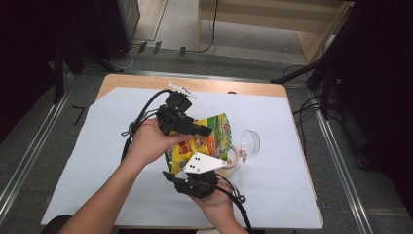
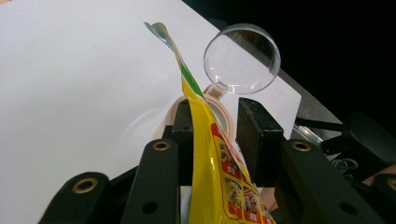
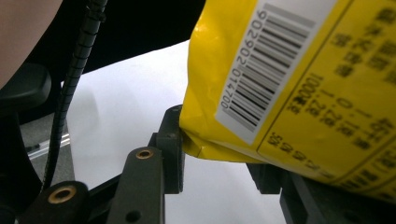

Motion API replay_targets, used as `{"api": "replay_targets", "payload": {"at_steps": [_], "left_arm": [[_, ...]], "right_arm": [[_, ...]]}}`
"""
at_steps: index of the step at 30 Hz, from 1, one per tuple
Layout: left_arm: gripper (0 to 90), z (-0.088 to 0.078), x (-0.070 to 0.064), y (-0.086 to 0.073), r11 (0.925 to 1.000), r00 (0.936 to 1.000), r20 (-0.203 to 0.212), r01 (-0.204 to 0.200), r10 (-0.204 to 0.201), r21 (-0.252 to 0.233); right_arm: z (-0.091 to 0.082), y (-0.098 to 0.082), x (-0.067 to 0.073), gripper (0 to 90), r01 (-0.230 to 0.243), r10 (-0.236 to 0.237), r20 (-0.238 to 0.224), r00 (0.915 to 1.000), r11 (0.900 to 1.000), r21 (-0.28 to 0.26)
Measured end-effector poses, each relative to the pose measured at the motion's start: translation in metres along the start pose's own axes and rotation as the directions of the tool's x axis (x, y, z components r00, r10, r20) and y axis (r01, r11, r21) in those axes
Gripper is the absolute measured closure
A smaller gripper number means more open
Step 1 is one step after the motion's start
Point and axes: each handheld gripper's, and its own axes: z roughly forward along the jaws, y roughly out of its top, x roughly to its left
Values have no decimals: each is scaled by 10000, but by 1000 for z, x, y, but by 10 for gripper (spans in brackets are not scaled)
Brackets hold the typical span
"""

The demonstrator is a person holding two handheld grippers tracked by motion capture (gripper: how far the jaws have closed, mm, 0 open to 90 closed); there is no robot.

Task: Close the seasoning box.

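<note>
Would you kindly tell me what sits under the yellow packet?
A beige jar with its clear lid flipped open stands below the yellow packet. The packet covers the jar's inside.

Yellow-green pouch (image 1: 202,141) w/ barcode; clear lid (image 1: 250,141); black jaws.

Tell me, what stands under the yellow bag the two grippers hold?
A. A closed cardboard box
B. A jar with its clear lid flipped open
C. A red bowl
B: under the bag, the jar shows a round beige mouth with the clear lid hinged back.
</note>
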Motion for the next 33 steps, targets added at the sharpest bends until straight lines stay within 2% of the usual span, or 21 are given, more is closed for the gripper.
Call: {"api": "replay_targets", "payload": {"at_steps": [8,18,21,28,33], "left_arm": [[686,2,-1,0,9999,10000,-17,-90,90,83],[678,2,0,0,10000,10000,51,-52,52,13],[673,2,0,2,9998,10000,80,-35,34,173],[685,3,1,3,9999,10000,72,-13,12,130],[687,8,5,7,9993,9998,184,5,-12,365]], "right_arm": [[1,-1,-1,631,-134,134,12,9999,9999,22],[1,-1,-1,645,-82,82,19,10000,9999,93],[0,-1,-1,641,-229,229,-64,9997,9997,-37],[0,1,0,634,-306,306,3,9995,9995,-12],[0,-1,-1,619,-642,643,83,9979,9978,-168]]}}
